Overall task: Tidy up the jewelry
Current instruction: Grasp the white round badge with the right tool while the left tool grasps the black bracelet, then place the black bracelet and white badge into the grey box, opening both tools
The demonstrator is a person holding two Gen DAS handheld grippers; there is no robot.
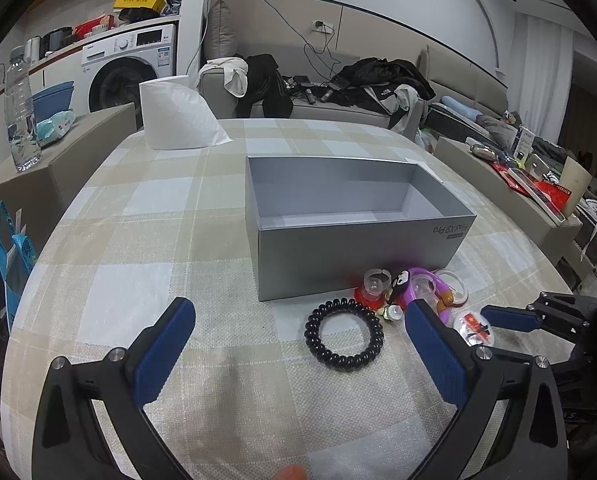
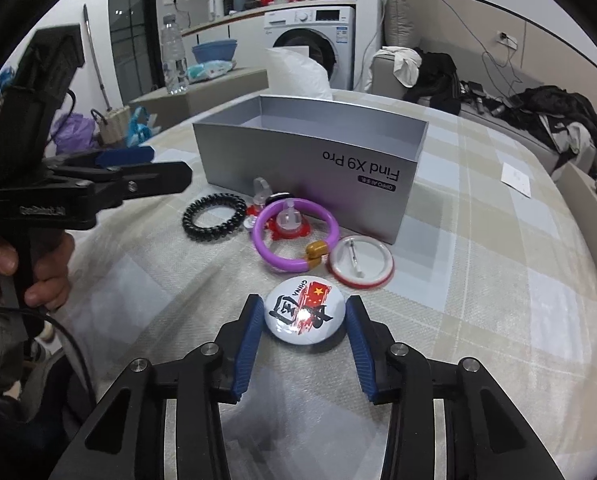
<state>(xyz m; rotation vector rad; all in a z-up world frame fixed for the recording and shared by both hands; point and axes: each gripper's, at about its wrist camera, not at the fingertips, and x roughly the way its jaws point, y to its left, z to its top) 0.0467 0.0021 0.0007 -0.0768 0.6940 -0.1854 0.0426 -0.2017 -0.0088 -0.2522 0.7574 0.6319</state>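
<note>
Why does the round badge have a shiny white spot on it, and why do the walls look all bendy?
Right wrist view: the badge between the right tongs is glossy, so a light glares off it. Both views: the fisheye lens bends straight edges, like the silver box. Left wrist view: the small trinkets by the box look smeared.

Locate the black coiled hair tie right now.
The black coiled hair tie lies flat on the checked tablecloth, near the grey open box, left of the purple bangle.

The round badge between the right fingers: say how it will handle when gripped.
The badge looks glossy and domed, so the right gripper may slip on its rim. It seems thin and light. Lying flat on the tablecloth, it probably won't roll.
</note>
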